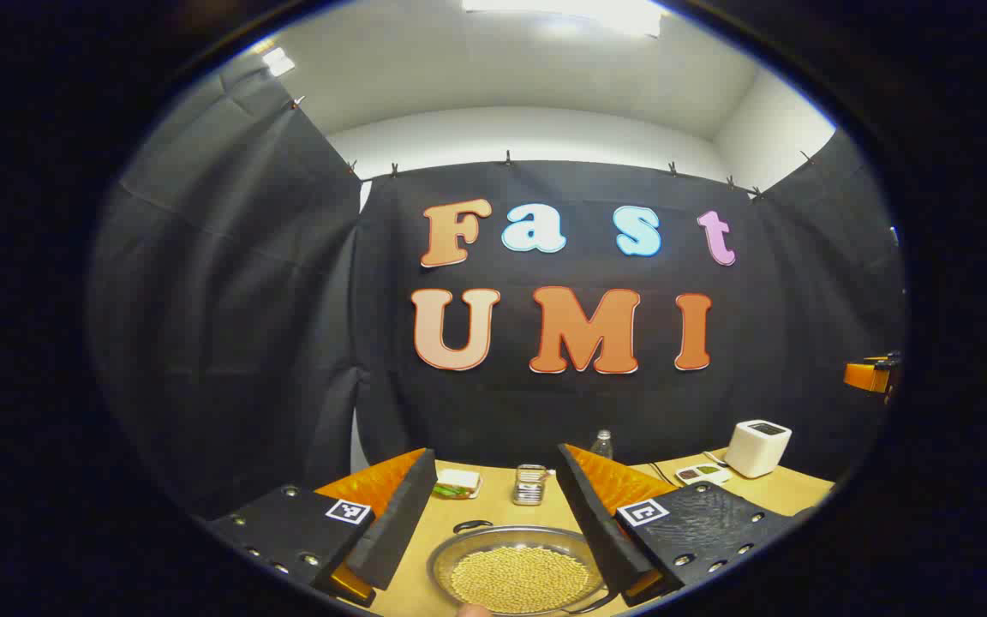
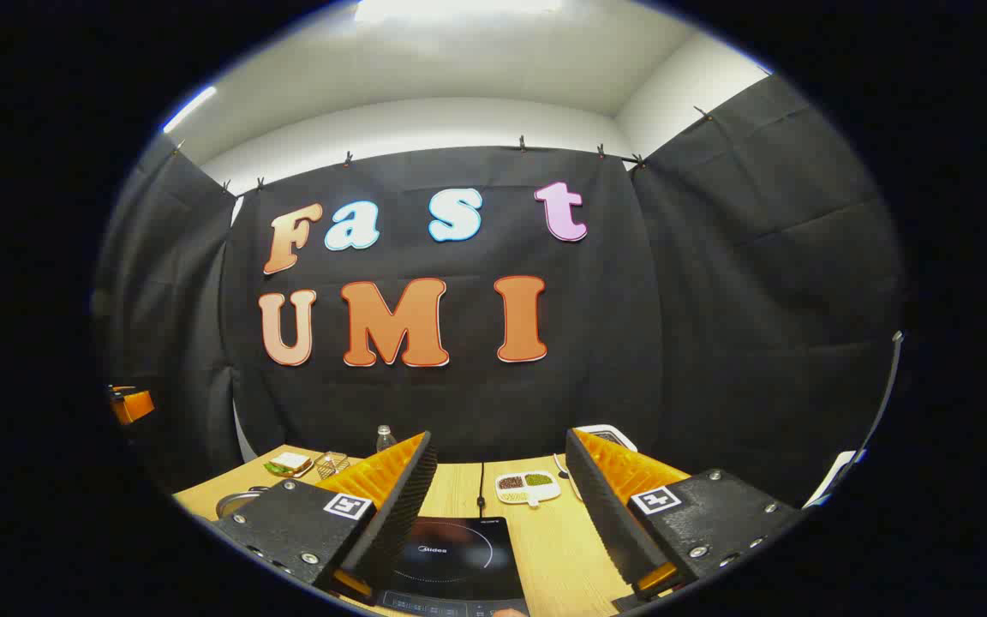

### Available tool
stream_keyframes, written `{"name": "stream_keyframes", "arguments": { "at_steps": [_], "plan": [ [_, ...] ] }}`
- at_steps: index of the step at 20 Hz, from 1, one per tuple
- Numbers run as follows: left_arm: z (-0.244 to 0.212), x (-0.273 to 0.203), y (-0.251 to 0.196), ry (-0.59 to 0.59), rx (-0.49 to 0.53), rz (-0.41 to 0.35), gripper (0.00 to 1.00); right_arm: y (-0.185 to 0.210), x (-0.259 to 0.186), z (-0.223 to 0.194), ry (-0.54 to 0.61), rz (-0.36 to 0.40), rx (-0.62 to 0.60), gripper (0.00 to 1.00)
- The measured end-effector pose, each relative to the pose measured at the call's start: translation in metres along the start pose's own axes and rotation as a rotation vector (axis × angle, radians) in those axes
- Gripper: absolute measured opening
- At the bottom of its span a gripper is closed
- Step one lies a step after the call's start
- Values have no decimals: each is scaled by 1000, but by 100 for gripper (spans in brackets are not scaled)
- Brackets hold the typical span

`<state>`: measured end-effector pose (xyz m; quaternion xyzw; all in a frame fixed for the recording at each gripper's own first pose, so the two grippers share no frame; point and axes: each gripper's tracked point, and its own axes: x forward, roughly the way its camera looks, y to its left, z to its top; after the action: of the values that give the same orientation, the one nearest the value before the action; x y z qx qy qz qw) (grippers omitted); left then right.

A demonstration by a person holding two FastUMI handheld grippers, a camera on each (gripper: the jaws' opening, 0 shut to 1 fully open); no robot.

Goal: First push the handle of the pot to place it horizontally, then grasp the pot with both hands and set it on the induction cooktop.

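Note:
A shallow metal pot [image 1: 517, 576] full of yellow beans sits on the wooden table [image 1: 459, 523], low in the left gripper view between my left gripper's fingers. One black loop handle [image 1: 472, 524] points to its far left; another shows at its near right rim. My left gripper [image 1: 495, 452] hangs open above the pot, touching nothing. In the right gripper view the black induction cooktop [image 2: 455, 557] lies below my open right gripper [image 2: 499, 437]. The pot's rim [image 2: 241, 501] peeks out at the left there.
At the back of the table stand a sandwich on a plate [image 1: 457, 484], a metal rack [image 1: 529, 484], a small bottle [image 1: 601, 444], a divided dish [image 2: 528, 486] and a white appliance [image 1: 757, 447]. A cable [image 2: 481, 488] runs back from the cooktop.

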<state>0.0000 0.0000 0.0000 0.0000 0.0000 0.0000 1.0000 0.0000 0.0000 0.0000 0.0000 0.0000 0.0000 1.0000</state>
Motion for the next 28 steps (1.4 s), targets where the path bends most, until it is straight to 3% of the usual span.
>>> {"name": "stream_keyframes", "arguments": {
  "at_steps": [4,17,24,27,28],
  "plan": [
    [-7,5,-16,21,-18,-57,89,-2,2,-6,13,6,1,94],
    [-20,7,-25,76,-14,-82,89,-3,6,-12,18,13,-3,94],
    [-26,3,-38,84,5,-151,92,-3,4,-14,23,14,-6,95],
    [-28,6,-37,78,33,-155,66,-1,2,-15,28,21,5,95],
    [-31,5,-40,80,40,-164,66,-1,2,-15,28,21,6,95]
  ]
}}
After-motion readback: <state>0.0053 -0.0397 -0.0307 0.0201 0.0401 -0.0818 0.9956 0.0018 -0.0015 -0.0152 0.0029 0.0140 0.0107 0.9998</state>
